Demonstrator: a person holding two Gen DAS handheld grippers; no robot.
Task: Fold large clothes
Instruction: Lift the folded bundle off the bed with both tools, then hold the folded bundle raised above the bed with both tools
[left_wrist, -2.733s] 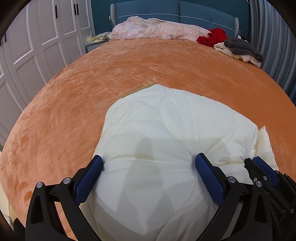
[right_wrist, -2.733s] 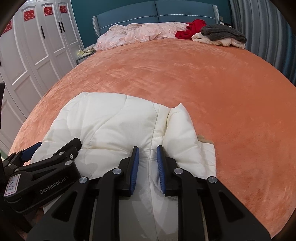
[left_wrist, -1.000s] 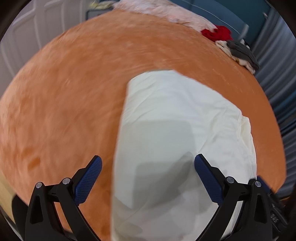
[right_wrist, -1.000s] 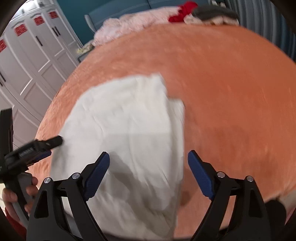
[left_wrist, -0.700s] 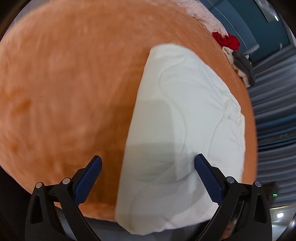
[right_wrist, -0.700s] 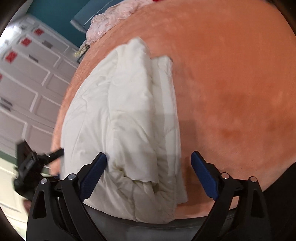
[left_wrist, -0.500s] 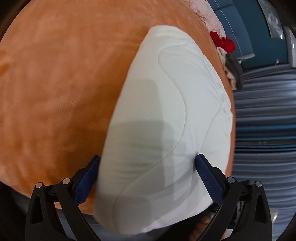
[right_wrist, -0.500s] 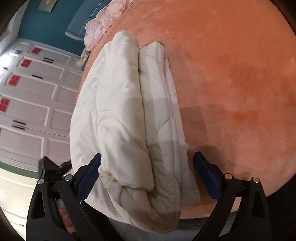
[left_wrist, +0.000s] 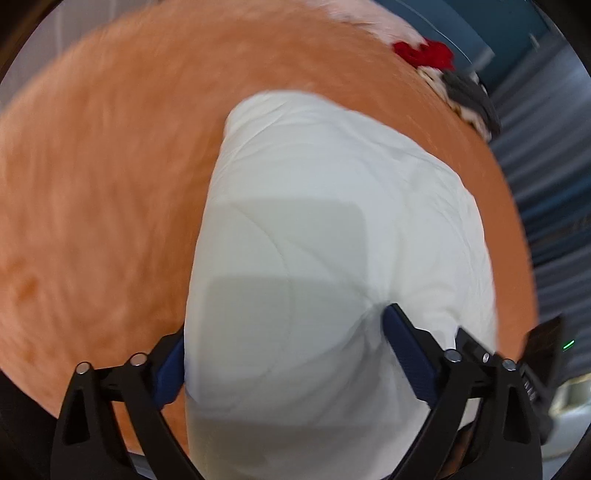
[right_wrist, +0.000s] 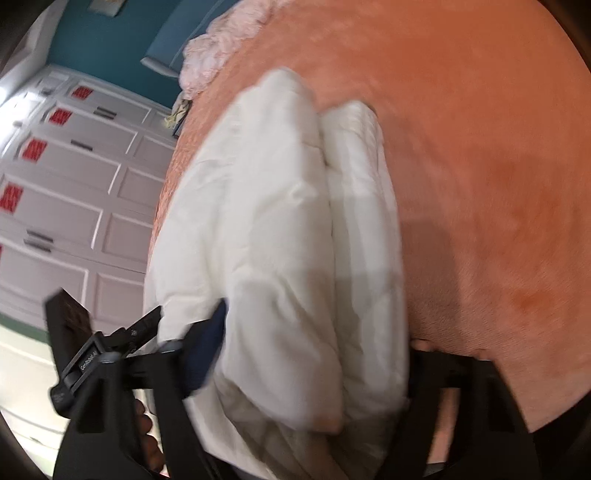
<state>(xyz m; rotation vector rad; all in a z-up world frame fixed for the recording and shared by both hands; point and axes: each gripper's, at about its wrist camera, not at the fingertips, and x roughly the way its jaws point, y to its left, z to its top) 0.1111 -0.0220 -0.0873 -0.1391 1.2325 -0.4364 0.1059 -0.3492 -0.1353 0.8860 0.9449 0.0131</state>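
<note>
A white quilted garment (left_wrist: 332, 206) lies folded into a thick bundle near the front edge of an orange bedspread (left_wrist: 110, 166). My left gripper (left_wrist: 286, 360) straddles its near end, jaws closing. One blue pad (left_wrist: 402, 350) dents the fabric and the other is half hidden behind it. In the right wrist view the same bundle (right_wrist: 280, 229) shows two stacked layers. My right gripper (right_wrist: 314, 362) is closing on its near end, with the right finger hidden behind the cloth. The left gripper's body (right_wrist: 107, 354) sits at the bundle's left side.
A pink cover (right_wrist: 218, 48), a red cloth (left_wrist: 424, 53) and grey and cream clothes (left_wrist: 469, 99) lie at the head of the bed. White wardrobe doors (right_wrist: 74, 192) stand left of the bed, grey curtains (left_wrist: 546, 155) to its right. The bed's front edge is just below the grippers.
Both grippers, wide open above the bundle a second ago, have come down onto its near end and narrowed on it. Both views have swung.
</note>
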